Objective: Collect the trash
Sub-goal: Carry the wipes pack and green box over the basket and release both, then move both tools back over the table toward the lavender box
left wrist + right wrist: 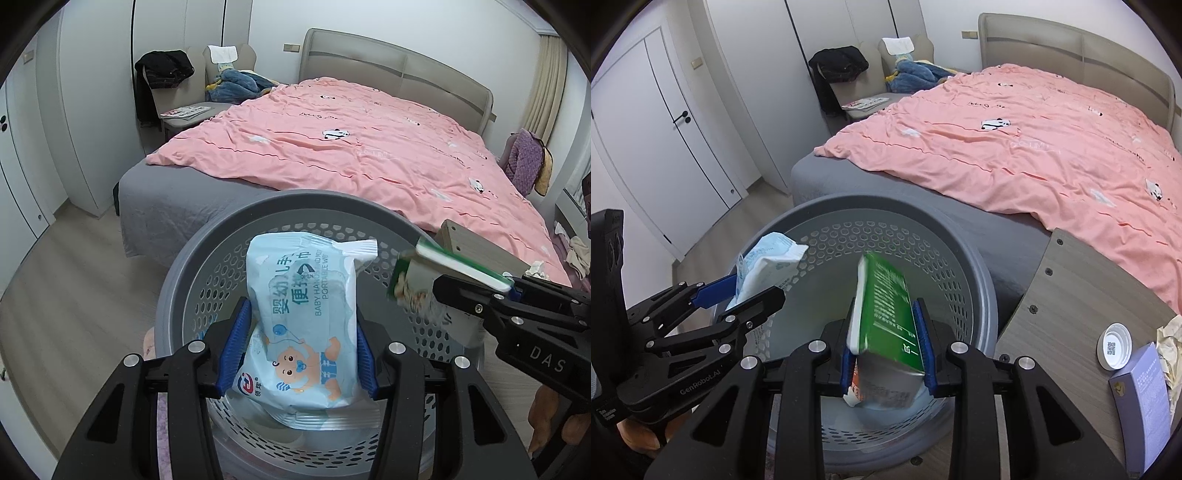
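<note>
The left gripper is clamped on a pale blue pack of baby wipes, its blue pads pressing the pack's two sides. The pack hangs over the mouth of a grey perforated waste basket and stands roughly upright between the fingers (its printed baby figure faces the left wrist camera).

The right gripper is closed on a green carton, with a blue pad against each of the carton's broad faces. The carton is tilted, its lower end down inside the basket's opening, and its edges are blurred.

Both grippers sit side by side above the basket, near each other but apart. The basket stands on the floor just beside the grey foot corner of a bed with a pink duvet. At the basket's right is a wood-grain tabletop; near its right edge lie a white bottle cap, a lilac box and crumpled paper.
</note>
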Available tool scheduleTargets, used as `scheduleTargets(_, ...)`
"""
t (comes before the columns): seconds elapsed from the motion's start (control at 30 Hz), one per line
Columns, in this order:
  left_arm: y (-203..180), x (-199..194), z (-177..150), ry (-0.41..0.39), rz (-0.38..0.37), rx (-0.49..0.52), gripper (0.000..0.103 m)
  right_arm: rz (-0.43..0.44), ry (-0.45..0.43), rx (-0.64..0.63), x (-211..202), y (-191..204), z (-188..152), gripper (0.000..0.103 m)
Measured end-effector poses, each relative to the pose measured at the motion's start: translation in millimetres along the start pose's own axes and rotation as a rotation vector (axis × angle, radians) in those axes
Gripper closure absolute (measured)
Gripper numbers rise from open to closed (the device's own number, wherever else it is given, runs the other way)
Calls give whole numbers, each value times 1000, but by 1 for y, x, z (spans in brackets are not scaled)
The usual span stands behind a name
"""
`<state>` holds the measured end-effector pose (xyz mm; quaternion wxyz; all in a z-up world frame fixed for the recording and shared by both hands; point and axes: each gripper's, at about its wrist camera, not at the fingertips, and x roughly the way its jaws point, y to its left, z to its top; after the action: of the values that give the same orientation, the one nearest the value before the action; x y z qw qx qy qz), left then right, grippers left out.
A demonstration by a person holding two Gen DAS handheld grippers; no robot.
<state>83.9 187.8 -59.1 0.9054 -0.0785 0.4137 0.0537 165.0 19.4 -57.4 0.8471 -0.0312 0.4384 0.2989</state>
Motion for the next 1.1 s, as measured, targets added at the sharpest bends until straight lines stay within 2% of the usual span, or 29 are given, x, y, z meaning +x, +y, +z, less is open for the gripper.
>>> scheduleTargets(0.07,2,-1,0,0,2,-10,45,3,-6,3,-1,0,1,73)
scheduleTargets(0.1,3,-2,0,-3,3,-15,42,3,-10,2,-1,0,1,69)
scheduleTargets(0.13,3,-2,0,-6,7,-18,40,-1,-17,1,-3,1,0,65)
scheduleTargets(0.23,5,-4,0,-13,23,-21,36,-5,-23,-7,-4,2,0,63)
scheduleTargets(0.63,11,-6,-7,-3,52,-30,34,-10,-27,4,-9,1,-10,60)
scheduleTargets(1.1,2,-23,-15,-13,44,-28,34,-38,-64,45,-40,-11,-28,54)
